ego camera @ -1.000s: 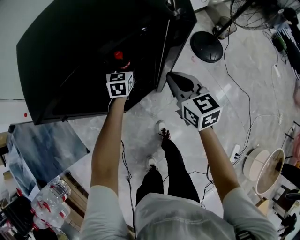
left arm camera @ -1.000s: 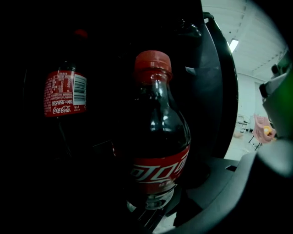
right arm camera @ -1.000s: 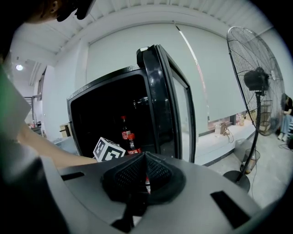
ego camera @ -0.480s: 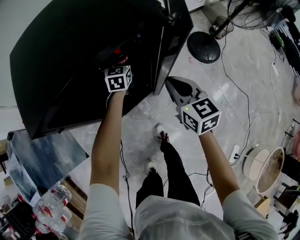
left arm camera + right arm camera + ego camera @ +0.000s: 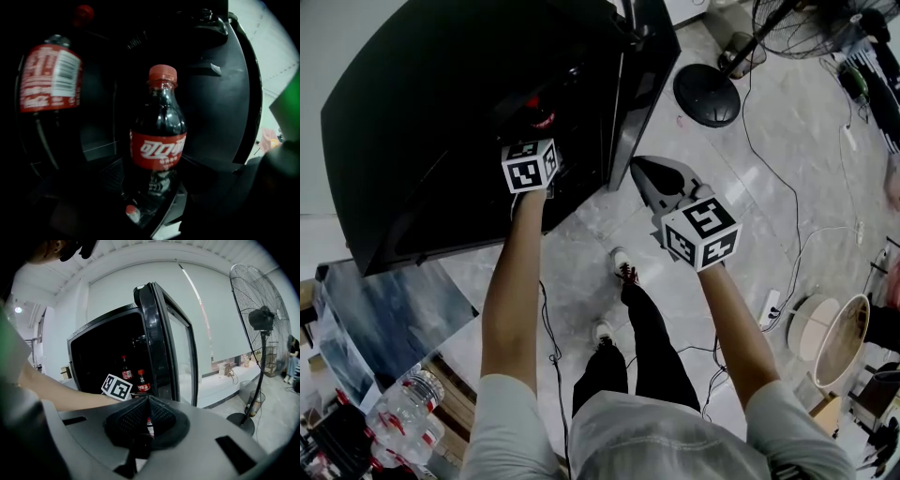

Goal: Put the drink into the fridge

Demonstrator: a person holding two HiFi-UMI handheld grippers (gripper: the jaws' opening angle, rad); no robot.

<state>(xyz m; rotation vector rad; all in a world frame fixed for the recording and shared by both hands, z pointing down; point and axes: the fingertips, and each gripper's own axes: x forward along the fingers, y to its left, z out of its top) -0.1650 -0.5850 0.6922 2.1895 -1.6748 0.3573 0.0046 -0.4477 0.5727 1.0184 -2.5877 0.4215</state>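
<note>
1. Left gripper point(image 5: 154, 193): reaches inside the fridge point(image 5: 441, 112). Its jaws stand apart, one on each side of the lower body of the cola bottle point(image 5: 158, 140). The fridge interior is too dark to show whether they press on the bottle or only flank it.
2. Cola bottle: upright inside the fridge near its front opening, long axis vertical, red cap on top. It lies straight ahead of the left jaws, on their centre line. Its base appears to sit at the front of the wire shelf point(image 5: 105, 176), though the contact is lost in shadow.
3. Second bottle point(image 5: 49, 77): deeper in the fridge and to the left of the cola bottle, apart from it. A small capped bottle point(image 5: 132, 213) shows lower in the fridge, beneath the shelf.
4. Right gripper point(image 5: 149, 401): outside the fridge, near the free edge of its open door point(image 5: 180, 352). Its jaws are closed together and hold nothing.
5. Governing relation: the bottle stands between the left jaws, so the left hand alone controls it. As a judgement, the next move calls for widening the jaws and drawing straight back out of the fridge opening along their own line. A sideways drift could topple the upright bottle. The right gripper is the nearer one to the door.
</note>
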